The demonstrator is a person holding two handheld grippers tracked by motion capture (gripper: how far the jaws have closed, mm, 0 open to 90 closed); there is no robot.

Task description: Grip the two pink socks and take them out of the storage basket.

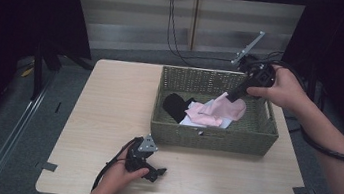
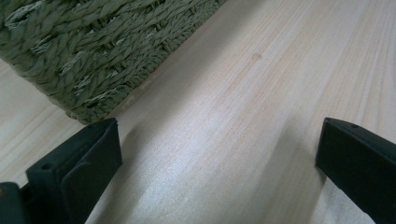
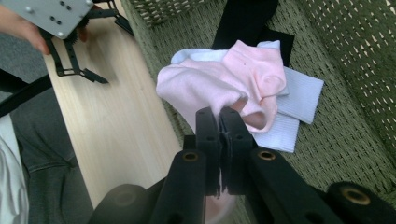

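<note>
Two grippers in play, and my right gripper (image 3: pixel 219 114) is clamped fully shut on the pink sock (image 3: pixel 243 79), pinching it at one end so the rest drapes down into the green woven basket (image 1: pixel 215 135) on top of a pale blue sock (image 3: pixel 299 93) and a black sock (image 1: pixel 175 106). From the pinch, the sock's long axis runs down and toward the basket's near-left side, so I'd guess a straight lift is what clears the rim. My left gripper (image 1: pixel 159 172) sits on the table (image 1: pixel 107 113) just in front of the basket, jaws wide open and holding nothing, and it's well apart from the sock, so the right hand is the one doing this.
</note>
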